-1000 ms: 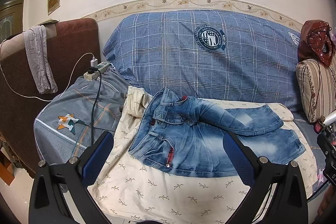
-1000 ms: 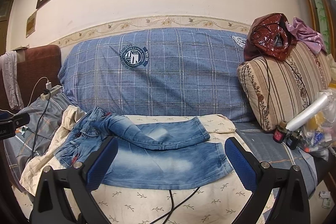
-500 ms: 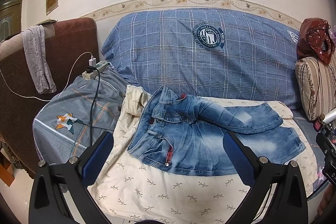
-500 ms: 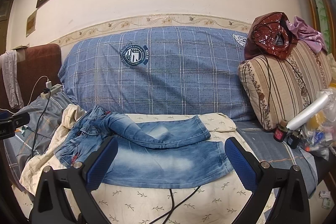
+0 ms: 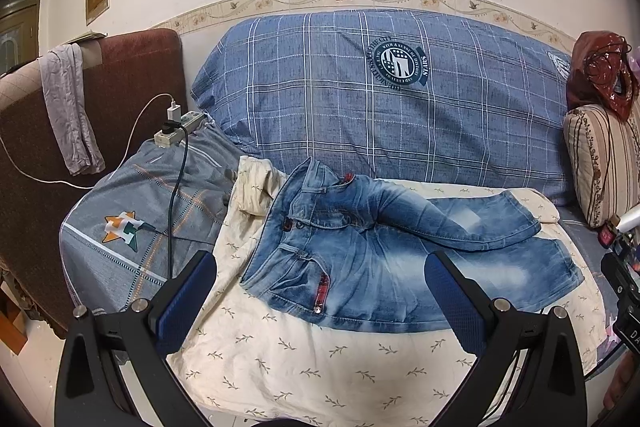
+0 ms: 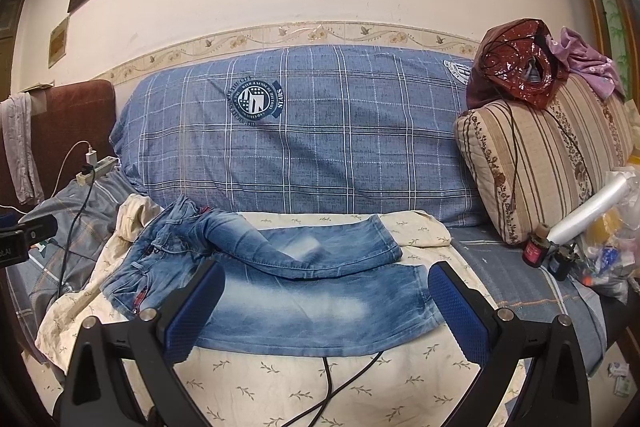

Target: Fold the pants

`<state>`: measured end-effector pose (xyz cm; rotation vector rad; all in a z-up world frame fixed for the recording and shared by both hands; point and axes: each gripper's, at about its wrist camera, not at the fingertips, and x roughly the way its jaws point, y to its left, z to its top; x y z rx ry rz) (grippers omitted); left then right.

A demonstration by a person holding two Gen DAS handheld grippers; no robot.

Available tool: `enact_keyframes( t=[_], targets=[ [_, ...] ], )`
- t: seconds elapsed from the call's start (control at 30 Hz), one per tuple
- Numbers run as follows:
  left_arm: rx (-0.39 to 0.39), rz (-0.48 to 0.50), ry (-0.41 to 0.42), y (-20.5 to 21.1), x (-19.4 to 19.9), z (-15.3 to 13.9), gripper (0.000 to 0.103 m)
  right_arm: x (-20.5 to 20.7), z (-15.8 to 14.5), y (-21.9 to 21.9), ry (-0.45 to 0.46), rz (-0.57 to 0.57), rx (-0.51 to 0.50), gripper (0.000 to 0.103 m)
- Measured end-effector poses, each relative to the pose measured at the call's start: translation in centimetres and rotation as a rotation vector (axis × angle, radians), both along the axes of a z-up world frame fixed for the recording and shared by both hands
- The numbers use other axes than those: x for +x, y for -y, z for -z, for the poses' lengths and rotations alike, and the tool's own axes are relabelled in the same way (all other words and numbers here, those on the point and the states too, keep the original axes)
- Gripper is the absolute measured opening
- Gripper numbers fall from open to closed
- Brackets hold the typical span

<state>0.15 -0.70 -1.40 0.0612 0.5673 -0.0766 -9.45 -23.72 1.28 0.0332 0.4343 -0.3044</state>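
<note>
A pair of faded blue jeans (image 5: 384, 251) lies on a cream leaf-print sheet (image 5: 304, 359) on a sofa, waist to the left, legs to the right. The upper leg is twisted and crosses over the lower one. The jeans also show in the right wrist view (image 6: 288, 287). My left gripper (image 5: 320, 307) is open and empty, held in front of the waist and hip area. My right gripper (image 6: 324, 311) is open and empty, held in front of the leg part. Neither touches the denim.
A blue plaid cushion (image 5: 384, 99) backs the seat. A power strip with cables (image 5: 178, 125) lies on grey fabric at the left. A striped cushion (image 6: 540, 167) with a red bag (image 6: 516, 63), bottles and a plastic roll (image 6: 560, 247) stand at the right. A black cable (image 6: 332, 387) crosses the sheet's front.
Both grippers have drifted slightly; the views shift a little. The jeans have not moved and both grippers stay open.
</note>
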Motion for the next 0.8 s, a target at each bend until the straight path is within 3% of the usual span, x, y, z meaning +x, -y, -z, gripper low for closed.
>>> enact_keyframes(
  t=[0.2, 0.47, 0.63, 0.8],
  targets=[
    [0.008, 0.004, -0.018, 0.0, 0.7, 0.8, 0.103, 0.4, 0.5, 0.2, -0.014, 0.002, 0.004, 0.103],
    [0.026, -0.008, -0.117, -1.4, 4.7, 4.0, 0.103, 1.9, 1.9, 4.1, -0.072, 0.063, 0.034, 0.103],
    [0.036, -0.031, -0.212, -3.8, 10.5, 5.8, 0.103, 5.9, 3.0, 9.2, -0.148, 0.080, 0.106, 0.103],
    [0.069, -0.102, -0.248, -6.3, 19.1, 5.9, 0.103, 12.7, 4.2, 14.0, -0.225, 0.057, 0.194, 0.103]
  ],
)
